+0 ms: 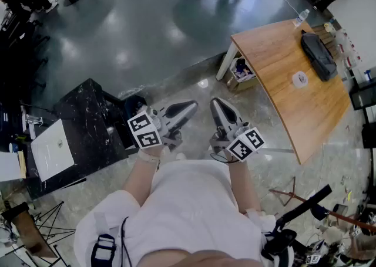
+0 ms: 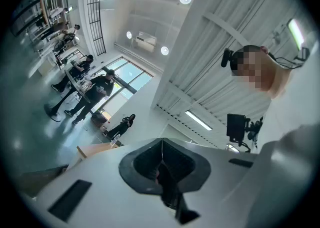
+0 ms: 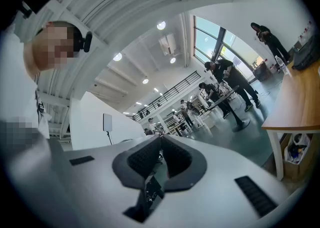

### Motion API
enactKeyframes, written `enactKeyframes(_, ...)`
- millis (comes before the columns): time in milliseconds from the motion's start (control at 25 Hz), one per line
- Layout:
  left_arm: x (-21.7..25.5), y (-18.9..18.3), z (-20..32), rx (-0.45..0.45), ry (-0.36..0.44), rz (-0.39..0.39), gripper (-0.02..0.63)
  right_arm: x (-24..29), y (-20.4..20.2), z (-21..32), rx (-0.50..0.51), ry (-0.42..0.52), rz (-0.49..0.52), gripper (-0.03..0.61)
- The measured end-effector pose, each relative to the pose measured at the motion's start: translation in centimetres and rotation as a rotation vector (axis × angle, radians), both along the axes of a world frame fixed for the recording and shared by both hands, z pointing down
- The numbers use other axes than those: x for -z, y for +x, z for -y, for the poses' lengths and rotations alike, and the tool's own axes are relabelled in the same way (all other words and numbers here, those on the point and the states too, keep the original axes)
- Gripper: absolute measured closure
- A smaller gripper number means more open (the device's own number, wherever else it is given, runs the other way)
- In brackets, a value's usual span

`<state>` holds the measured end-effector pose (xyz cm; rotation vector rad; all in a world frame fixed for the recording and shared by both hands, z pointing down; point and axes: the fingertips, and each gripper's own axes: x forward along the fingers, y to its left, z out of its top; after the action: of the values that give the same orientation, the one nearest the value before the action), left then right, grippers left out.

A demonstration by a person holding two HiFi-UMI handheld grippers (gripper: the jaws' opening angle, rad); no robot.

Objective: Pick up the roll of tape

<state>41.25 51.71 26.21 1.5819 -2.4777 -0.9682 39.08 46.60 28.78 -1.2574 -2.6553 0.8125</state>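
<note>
Our left tongs [image 1: 192, 106] and right tongs [image 1: 216, 102], two in all, are both closed and empty. One roll of tape [image 1: 299, 78] lies beside one black bag [image 1: 319, 54] on the wooden bench [image 1: 273, 54], well apart from them.

white t-shirt [image 1: 194, 201], grey left gripper [image 1: 192, 106], right gripper [image 1: 216, 102], black-and-white marker cubes [image 1: 145, 129]

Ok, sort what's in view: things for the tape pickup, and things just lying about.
For the job:
roll of tape, apparently the small white ring
wooden table it lies on
left gripper, shut, empty
right gripper, shut, empty

Lying about:
black bag
bottle
box under the table
black cabinet
</note>
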Motion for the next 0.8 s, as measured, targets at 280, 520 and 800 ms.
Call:
enactKeyframes(280, -0.6, -4.8, 1.9, 0.013, -0.017, -0.006, 0.606, -0.6, -5.1, 2.2, 0.001, -0.035, -0.008, 0.546)
enactKeyframes(520, -1.0, -11.6, 5.6, 0.025, -0.037, -0.019, 0.606, -0.5, -12.3, 6.1, 0.003, -0.054, -0.010, 0.546)
enactKeyframes(800, 0.3, -21.0, 11.2, 0.053, -0.049, -0.023, 0.606, 1.0, -20.8, 13.0, 0.003, -0.067, -0.004, 0.546)
